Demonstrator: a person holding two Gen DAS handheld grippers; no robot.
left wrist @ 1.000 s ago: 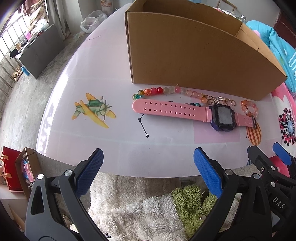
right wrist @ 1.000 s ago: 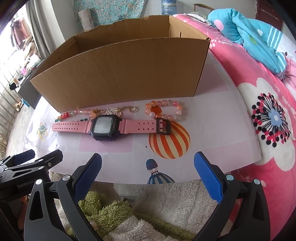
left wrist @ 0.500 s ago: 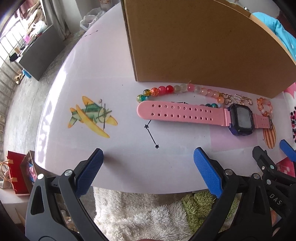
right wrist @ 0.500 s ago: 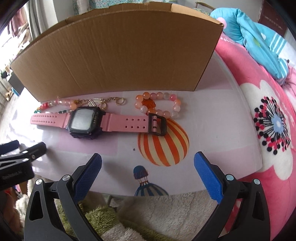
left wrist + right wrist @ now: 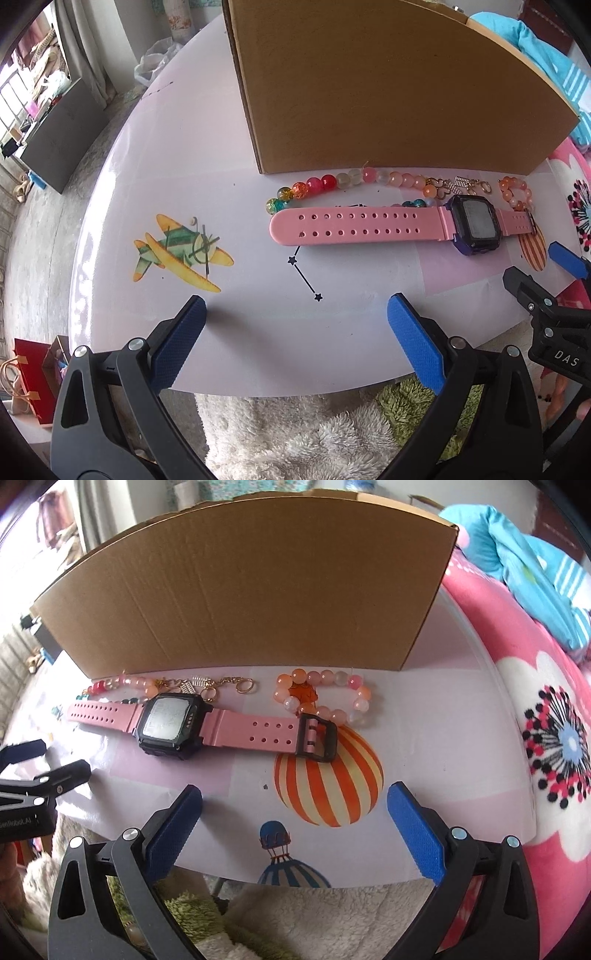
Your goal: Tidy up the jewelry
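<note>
Hovering over the near table point(image 5: 258, 332) edge, your left gripper point(image 5: 295, 317) & right gripper point(image 5: 294, 805) both have jaws wide, nothing btwn them. Past them the pink watch point(image 5: 170, 720) lies flat, w/ a bead strand point(image 5: 347, 181) & small bead bracelet point(image 5: 325, 694) just behind; farthest, the cardboard box point(image 5: 258, 602).
</note>
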